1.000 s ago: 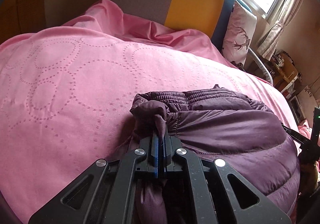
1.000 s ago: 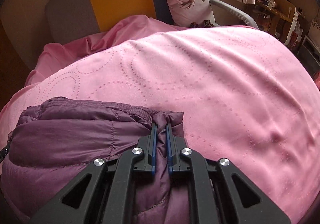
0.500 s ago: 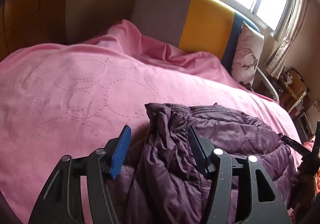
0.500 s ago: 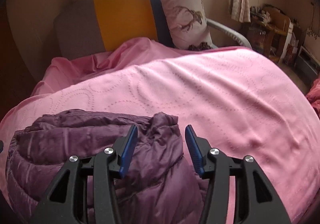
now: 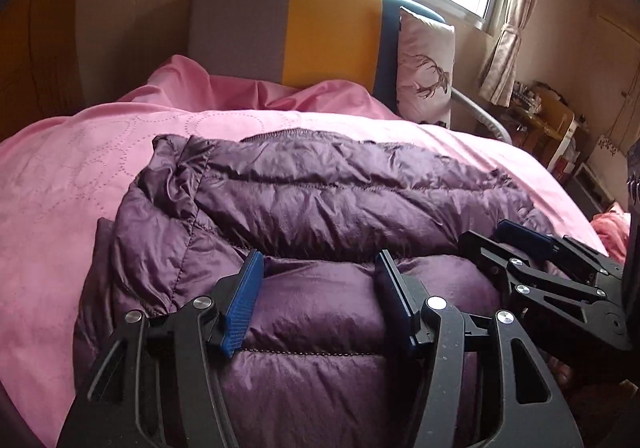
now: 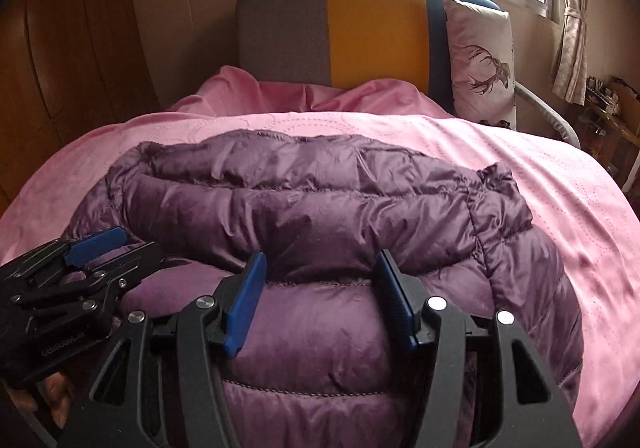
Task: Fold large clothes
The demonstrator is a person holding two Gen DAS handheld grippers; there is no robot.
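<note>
Both grippers, left gripper (image 5: 320, 300) and right gripper (image 6: 320, 300), are hovering with jaws spread wide and gripping nothing, while the folded purple puffer jacket (image 6: 320, 207) is lying just beneath and ahead on the pink bedspread (image 6: 560, 187).

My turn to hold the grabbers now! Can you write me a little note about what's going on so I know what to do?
Left gripper: jaws open, holding nothing, over the near part of the puffy purple quilted jacket.
Right gripper: jaws open, empty too, beside the left one over the same near part.
The jacket lies on the pink bedspread with dotted circles, its far edge folded toward you, so a doubled layer lies across it.
Done: one fold is laid down.
Left: probably fold it again to make it smaller, then smooth it flat. Grab only the jacket, not the bedspread.
</note>
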